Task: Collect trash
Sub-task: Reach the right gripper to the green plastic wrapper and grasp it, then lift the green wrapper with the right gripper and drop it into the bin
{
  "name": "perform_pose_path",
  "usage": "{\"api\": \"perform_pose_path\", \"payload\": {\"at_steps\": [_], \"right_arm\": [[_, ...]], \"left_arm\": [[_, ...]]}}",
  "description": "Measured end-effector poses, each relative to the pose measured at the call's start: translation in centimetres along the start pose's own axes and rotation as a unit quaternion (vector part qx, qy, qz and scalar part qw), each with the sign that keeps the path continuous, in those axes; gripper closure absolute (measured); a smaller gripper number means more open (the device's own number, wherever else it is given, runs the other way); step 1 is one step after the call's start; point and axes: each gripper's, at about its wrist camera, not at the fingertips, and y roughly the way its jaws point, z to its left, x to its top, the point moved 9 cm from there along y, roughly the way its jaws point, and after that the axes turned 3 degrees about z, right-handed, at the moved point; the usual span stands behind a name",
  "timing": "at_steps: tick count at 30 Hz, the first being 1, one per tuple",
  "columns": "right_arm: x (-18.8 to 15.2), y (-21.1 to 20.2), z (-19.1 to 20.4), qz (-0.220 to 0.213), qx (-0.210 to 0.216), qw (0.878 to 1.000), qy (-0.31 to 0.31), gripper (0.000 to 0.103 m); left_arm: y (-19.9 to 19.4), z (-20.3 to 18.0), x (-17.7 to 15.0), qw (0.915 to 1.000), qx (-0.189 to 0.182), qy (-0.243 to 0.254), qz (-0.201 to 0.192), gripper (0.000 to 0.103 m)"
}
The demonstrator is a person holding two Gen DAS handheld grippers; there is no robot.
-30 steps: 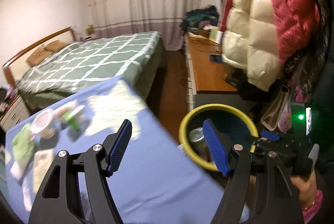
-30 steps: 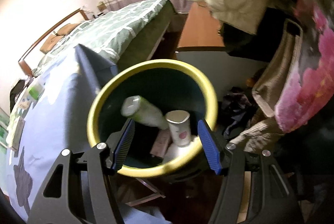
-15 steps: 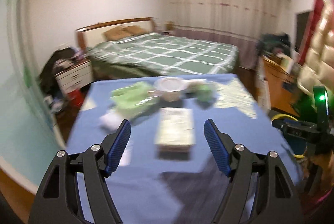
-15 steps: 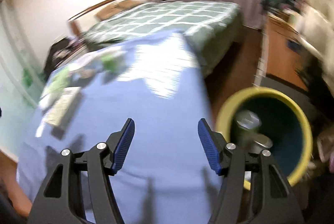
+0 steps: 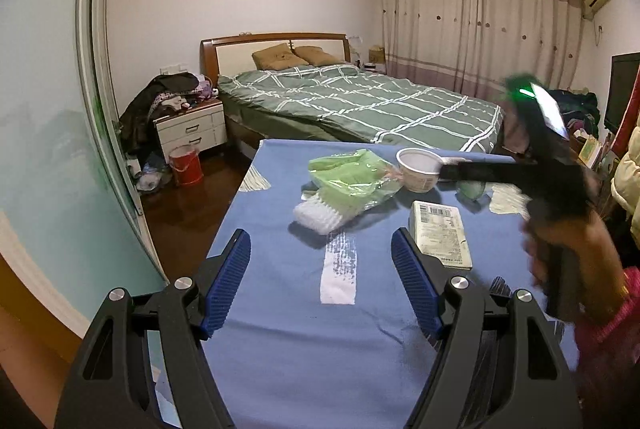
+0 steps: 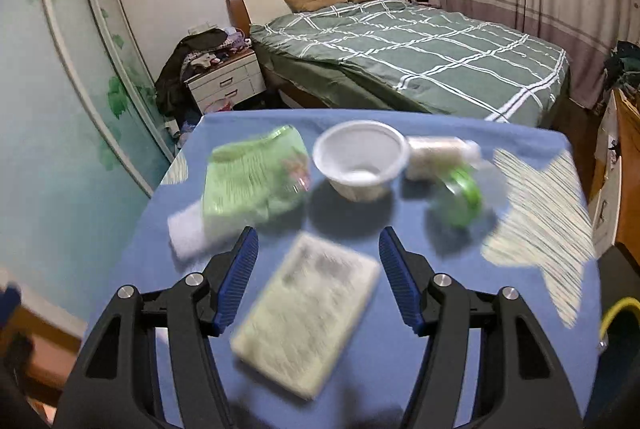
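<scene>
Trash (image 6: 308, 313) lies mid-table (image 5: 280, 349), edges bare; both grippers' fingers (image 5: 226, 285) spread, pinching nothing

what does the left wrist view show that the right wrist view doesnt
Only the left wrist view: the right gripper reaching over the blue table, the hand holding it, a red bucket. Only the right wrist view: the yellow bin rim. Both: white bowl, green bag, flat packet, bed.

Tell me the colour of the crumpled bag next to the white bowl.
Light green, translucent: the bag shows sharpest in the left wrist view, left of the bowl.
</scene>
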Motion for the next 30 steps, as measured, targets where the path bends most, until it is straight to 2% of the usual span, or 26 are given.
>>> {"api": "perform_pose_path", "payload": {"at_steps": [4,8,18,21,24,25,27,30], "right_arm": [[2.2,4.1,1.5,0.030,-0.011,0.999,0.013,0.043],[2.8,7.2,1.5,0.064,-0.011,0.997,0.041,0.043],[2.4,11.3,2.4,0.102,0.011,0.993,0.064,0.044],[2.5,11.9,2.8,0.108,0.017,0.992,0.061,0.055],[2.6,12.2,3.3,0.111,0.031,0.991,0.065,0.076],[2.7,12.2,3.4,0.109,0.032,0.991,0.065,0.089],[2.8,11.7,3.5,0.102,0.035,0.992,0.065,0.095],[3.0,10.4,3.4,0.083,0.034,0.994,0.061,0.096]], "left_arm": [[0.5,-1.0,0.0,1.0000,0.005,0.007,0.002,0.031],[0.8,-1.2,0.1,1.0000,0.001,0.005,0.003,0.031],[1.7,-1.1,-0.2,0.9999,-0.005,0.003,0.012,0.031],[2.1,-1.1,-0.2,0.9999,-0.005,0.002,0.014,0.031],[2.1,-0.7,-0.2,0.9999,-0.004,-0.002,0.014,0.031],[2.1,-0.6,-0.2,0.9999,-0.003,-0.002,0.014,0.031],[2.1,-0.5,-0.2,0.9999,-0.001,-0.004,0.014,0.031],[2.3,-0.3,-0.3,0.9999,-0.002,-0.006,0.013,0.031]]}}
